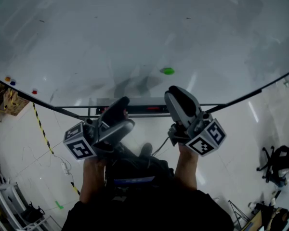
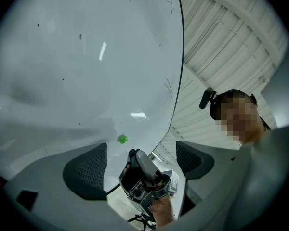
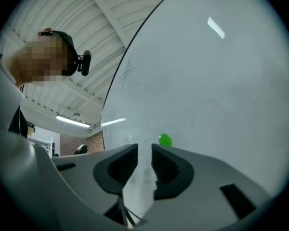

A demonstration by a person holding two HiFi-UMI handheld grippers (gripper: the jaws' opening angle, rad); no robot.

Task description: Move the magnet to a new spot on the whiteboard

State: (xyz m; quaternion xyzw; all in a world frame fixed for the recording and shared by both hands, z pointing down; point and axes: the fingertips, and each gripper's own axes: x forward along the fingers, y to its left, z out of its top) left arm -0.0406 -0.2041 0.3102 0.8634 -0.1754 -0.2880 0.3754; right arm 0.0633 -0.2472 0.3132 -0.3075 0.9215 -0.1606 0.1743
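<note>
The green magnet [image 1: 168, 71] sits on the whiteboard [image 1: 111, 28], just beyond the tips of the right claw [image 1: 177, 94], which stands narrowly parted with nothing between. The left claw [image 1: 120, 114], wide and empty, lies farther off.

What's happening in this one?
A person faces a whiteboard with a gripper in each hand. The green magnet sits on the board, and nothing touches it. The right gripper is nearest it, jaws slightly apart and empty. The left gripper has its jaws wide apart, also empty.
</note>
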